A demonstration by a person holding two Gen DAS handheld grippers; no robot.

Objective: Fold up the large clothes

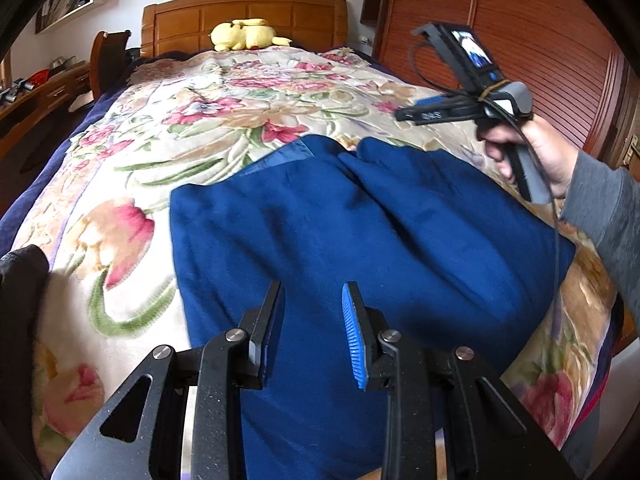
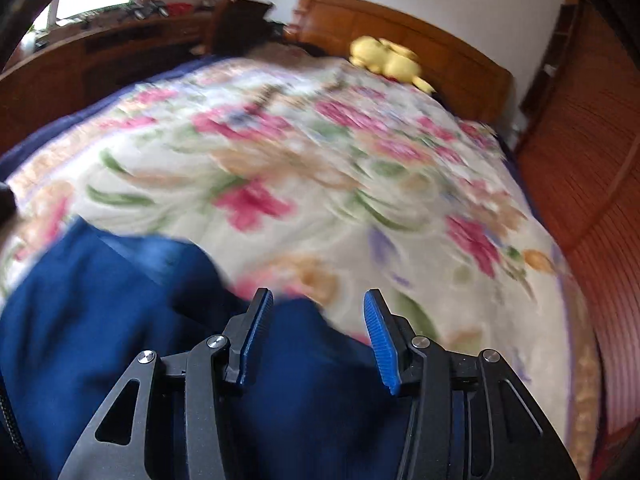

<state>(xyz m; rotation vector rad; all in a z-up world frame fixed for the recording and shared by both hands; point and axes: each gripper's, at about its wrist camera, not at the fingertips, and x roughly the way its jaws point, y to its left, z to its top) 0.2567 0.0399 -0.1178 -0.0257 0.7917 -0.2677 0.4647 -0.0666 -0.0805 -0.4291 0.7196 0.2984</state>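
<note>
While the dark blue garment (image 1: 360, 232) lies spread on the floral blanket (image 1: 132, 184) at the near end of the bed, the left gripper (image 1: 314, 320) hangs above its nearest part with its jaws a modest way apart and nothing between the blue pads; only cloth shows through the gap below them, and the pads do not press on it. From the left wrist view the garment reaches from under this gripper up toward the middle of the bed, its left edge straight, a lighter blue band near its far edge, and two rounded folds meeting at a crease there. Farther off and to the right, a hand (image 1: 532, 152) in a grey sleeve (image 1: 608, 208) grips the handle of the right gripper (image 1: 416, 110), which is raised clear above the garment's far right corner. In its own, blurred view the right gripper (image 2: 318, 332) shows jaws parted wider than the left, empty, with the garment's edge beneath and to the left and bare blanket beyond. At the far end a yellow plush toy (image 1: 244, 34) rests against the wooden headboard (image 1: 248, 12).
</note>
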